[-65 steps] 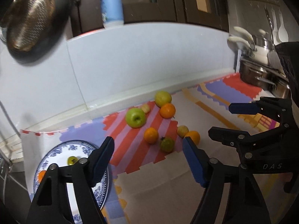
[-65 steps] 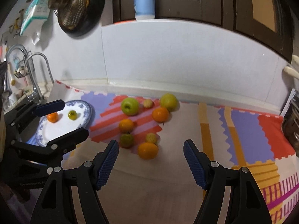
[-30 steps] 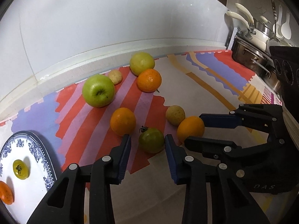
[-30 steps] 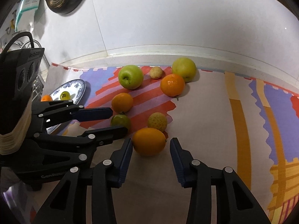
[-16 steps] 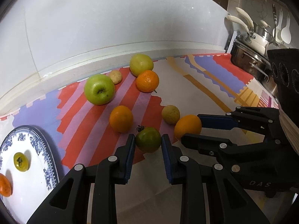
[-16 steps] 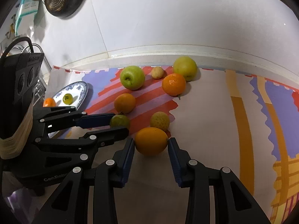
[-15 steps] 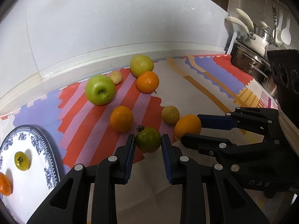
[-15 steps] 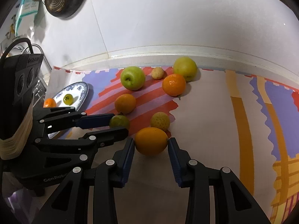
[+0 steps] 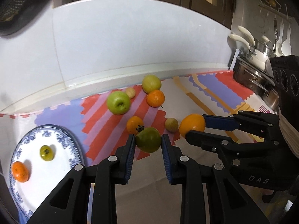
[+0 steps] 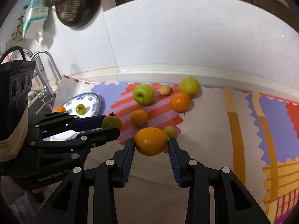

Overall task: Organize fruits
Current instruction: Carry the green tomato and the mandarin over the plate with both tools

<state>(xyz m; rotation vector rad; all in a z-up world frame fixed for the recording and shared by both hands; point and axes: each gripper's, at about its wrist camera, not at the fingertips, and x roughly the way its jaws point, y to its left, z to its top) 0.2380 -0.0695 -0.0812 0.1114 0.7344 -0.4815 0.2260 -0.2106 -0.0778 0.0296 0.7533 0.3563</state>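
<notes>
My left gripper (image 9: 147,141) is shut on a green tomato (image 9: 148,140) and holds it above the patterned mat (image 9: 104,119). My right gripper (image 10: 151,143) is shut on a large orange (image 10: 151,141), also lifted off the mat; the same large orange (image 9: 192,124) shows in the left wrist view. On the mat lie a green apple (image 9: 118,102), a yellow-green apple (image 9: 151,83), two oranges (image 9: 155,98) (image 9: 134,125) and two small yellowish fruits (image 9: 130,93) (image 9: 171,124). A blue-patterned plate (image 9: 61,143) at the left holds a small orange (image 9: 20,171) and a small yellow tomato (image 9: 46,153).
A white tiled wall (image 9: 130,43) rises behind the mat. Steel pots (image 9: 250,74) stand at the right. A sink tap (image 10: 46,63) is at the left beyond the plate, and a strainer (image 10: 72,1) hangs on the wall above.
Both grippers closed on their fruits, the left on the green tomato and the right on the large orange, then rose and lifted them off the mat.
</notes>
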